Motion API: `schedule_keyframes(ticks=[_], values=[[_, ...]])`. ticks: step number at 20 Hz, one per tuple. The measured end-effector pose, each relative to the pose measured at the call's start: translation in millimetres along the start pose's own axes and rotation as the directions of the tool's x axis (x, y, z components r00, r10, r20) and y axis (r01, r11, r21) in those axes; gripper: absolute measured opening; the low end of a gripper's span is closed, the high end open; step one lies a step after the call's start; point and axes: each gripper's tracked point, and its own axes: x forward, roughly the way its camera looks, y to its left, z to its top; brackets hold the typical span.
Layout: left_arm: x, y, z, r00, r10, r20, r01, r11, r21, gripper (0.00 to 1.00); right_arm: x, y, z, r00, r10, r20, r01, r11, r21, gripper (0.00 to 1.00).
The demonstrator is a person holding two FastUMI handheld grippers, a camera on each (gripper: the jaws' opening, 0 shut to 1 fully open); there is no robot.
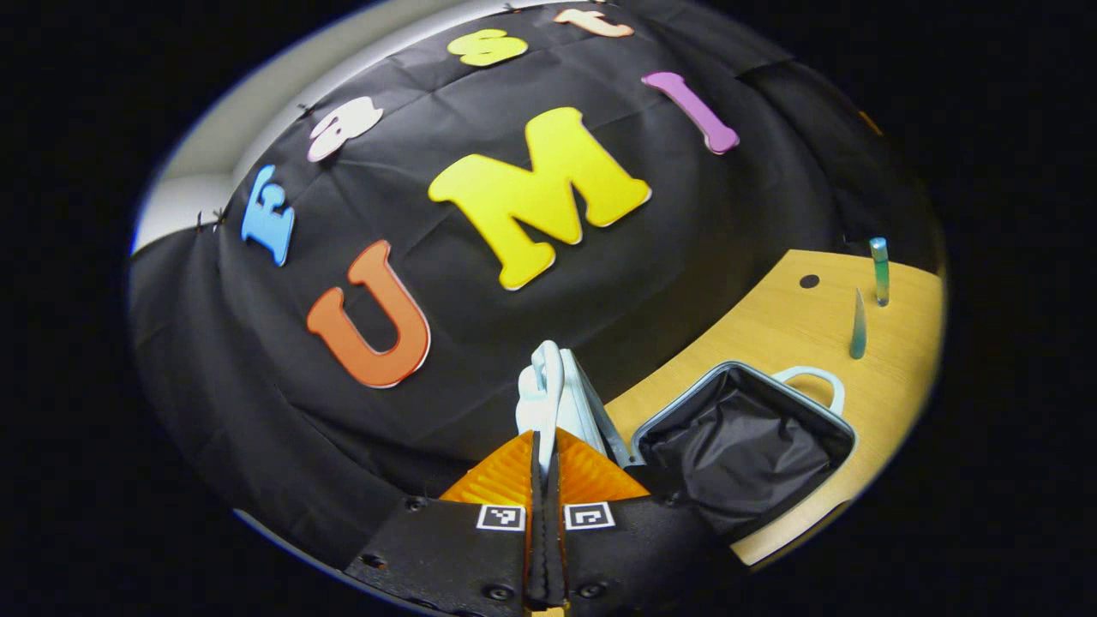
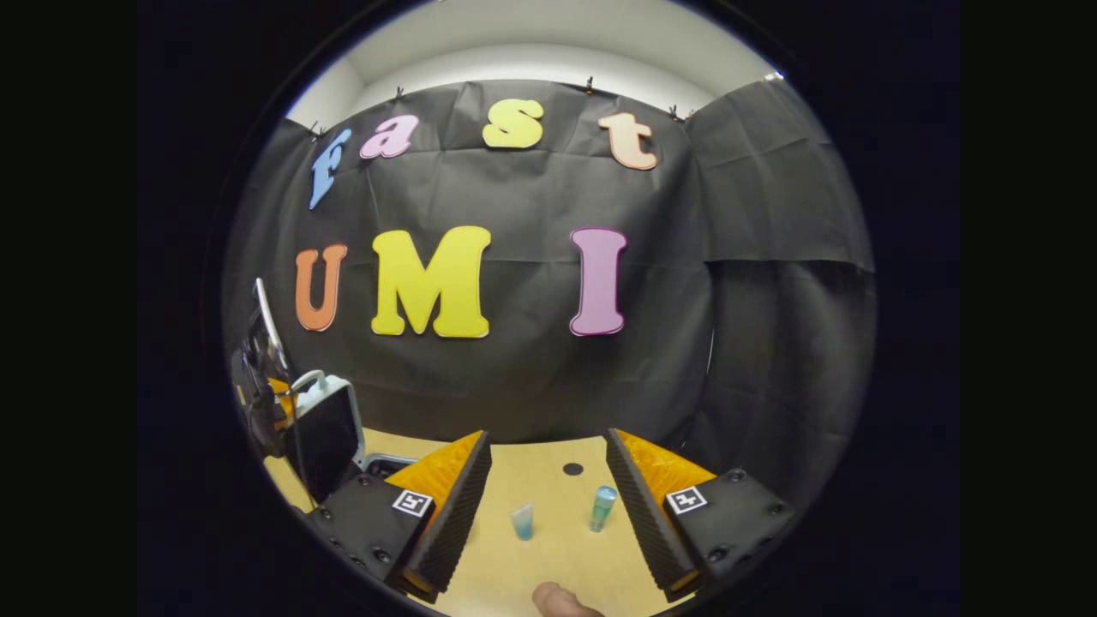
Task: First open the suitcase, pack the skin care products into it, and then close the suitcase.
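Suitcase: the small silver-rimmed suitcase with black fabric lining (image 1: pixel 746 446) sits at about four o'clock in the left gripper view, and it's open, with the lined shell lying bare, nothing packed in it that I can see. In the right gripper view it's way over at nine o'clock, lid up.

Lid: the white suitcase lid with its moulded handle (image 1: pixel 553 394) stands upright at six o'clock, right above the left claw's tips.

Left gripper (image 1: pixel 543 458): orange fingers pressed together to a thin slit, just under that lid edge. It looks pinched on the lid, though I can't tell whether both pads truly bite.

Products: the translucent teal squeeze tube (image 2: pixel 522 520) and the slim blue-green bottle with a cap (image 2: pixel 603 507) stand on the light wooden table (image 2: pixel 548 557) at six o'clock, apart from each other, well clear of the suitcase.

Right gripper (image 2: pixel 548 497): jaws spread wide, empty, framing both products between its fingers.

Thumb: a fingertip (image 2: pixel 561 598) peeks in at the bottom edge.

Progress: opening looks done; packing hasn't started; closing is left.

Pose: left claw tilted, raised at the lid; right claw level, aimed straight along the table at the products.
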Motion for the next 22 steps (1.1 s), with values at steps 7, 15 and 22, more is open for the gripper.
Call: schedule_keyframes(ticks=[7,15,22], values=[[42,81,-98,1.000,-0.003,-0.026,0.002,0.999,-0.051,0.03,-6,33,-14,0.997,-0.033,-0.066,0.031,0.999,-0.021,0.80],[75,87,-234,0.965,-0.082,-0.250,0.044,0.987,-0.154,0.03,-14,68,-34,0.991,-0.012,-0.137,0.012,1.000,-0.005,0.80],[81,67,-304,0.924,-0.170,-0.342,0.085,0.965,-0.249,0.03,-20,85,-40,0.987,0.009,-0.163,-0.017,0.999,-0.046,0.80]])
